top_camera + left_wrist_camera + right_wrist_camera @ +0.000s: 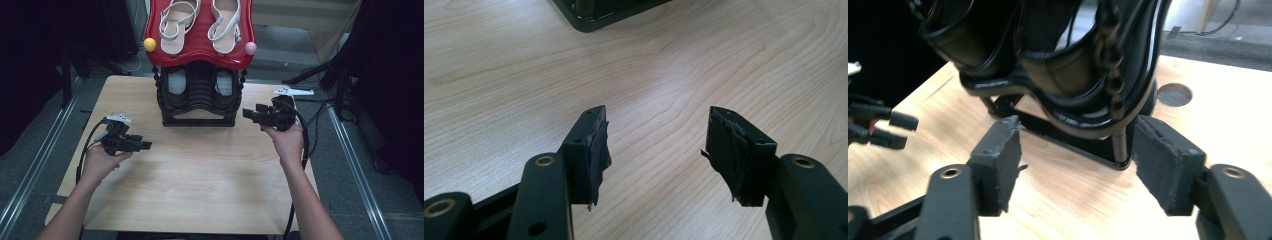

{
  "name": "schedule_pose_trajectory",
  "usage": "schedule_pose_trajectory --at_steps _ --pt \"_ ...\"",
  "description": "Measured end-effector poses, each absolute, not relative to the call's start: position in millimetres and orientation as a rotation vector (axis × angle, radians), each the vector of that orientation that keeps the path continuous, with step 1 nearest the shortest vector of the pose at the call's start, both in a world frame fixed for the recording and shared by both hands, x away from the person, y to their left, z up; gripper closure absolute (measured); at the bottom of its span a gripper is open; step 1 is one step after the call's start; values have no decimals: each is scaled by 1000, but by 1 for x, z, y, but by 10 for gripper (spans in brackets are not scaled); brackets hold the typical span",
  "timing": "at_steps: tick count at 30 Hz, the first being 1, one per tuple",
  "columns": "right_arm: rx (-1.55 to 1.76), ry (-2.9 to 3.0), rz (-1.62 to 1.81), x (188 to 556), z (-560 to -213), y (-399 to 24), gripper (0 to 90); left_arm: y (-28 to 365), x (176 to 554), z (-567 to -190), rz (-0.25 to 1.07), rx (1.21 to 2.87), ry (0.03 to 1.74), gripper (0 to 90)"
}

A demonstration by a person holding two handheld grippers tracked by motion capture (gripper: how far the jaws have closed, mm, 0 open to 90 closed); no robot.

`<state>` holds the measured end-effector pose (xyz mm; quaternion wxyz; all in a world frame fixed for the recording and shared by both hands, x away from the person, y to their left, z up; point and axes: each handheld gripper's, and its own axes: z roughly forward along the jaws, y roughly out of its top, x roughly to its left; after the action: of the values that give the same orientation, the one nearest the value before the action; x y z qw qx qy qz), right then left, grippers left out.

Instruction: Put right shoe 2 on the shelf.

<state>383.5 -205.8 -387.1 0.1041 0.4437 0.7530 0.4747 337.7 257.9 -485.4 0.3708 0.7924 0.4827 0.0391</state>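
A shoe rack stands at the table's far middle. Its red top shelf carries a pair of white strappy sandals. Below it, the black lower tiers hold dark shoes. My left gripper rests low over the left of the table, pointing right. Its jaws are open over bare wood, with the rack's base corner ahead. My right gripper sits at the rack's right side and points at it. Its jaws stand open in front of the black tiers, holding nothing.
The wooden table spreads out in front of the rack. A yellow ball and a pink ball tip the red shelf's corners. A white flat piece lies at the back right. A round hole pierces the tabletop.
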Motion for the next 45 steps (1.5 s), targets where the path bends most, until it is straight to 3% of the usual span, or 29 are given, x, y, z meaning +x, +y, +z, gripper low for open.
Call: schedule_pose_trajectory --at_steps 26,45 --pt "1275 2343 1412 350 -473 -174 384 242 335 -486 82 2062 1178 422" --pt "1278 2406 1365 345 -499 -157 386 223 335 -492 57 2119 1124 412"
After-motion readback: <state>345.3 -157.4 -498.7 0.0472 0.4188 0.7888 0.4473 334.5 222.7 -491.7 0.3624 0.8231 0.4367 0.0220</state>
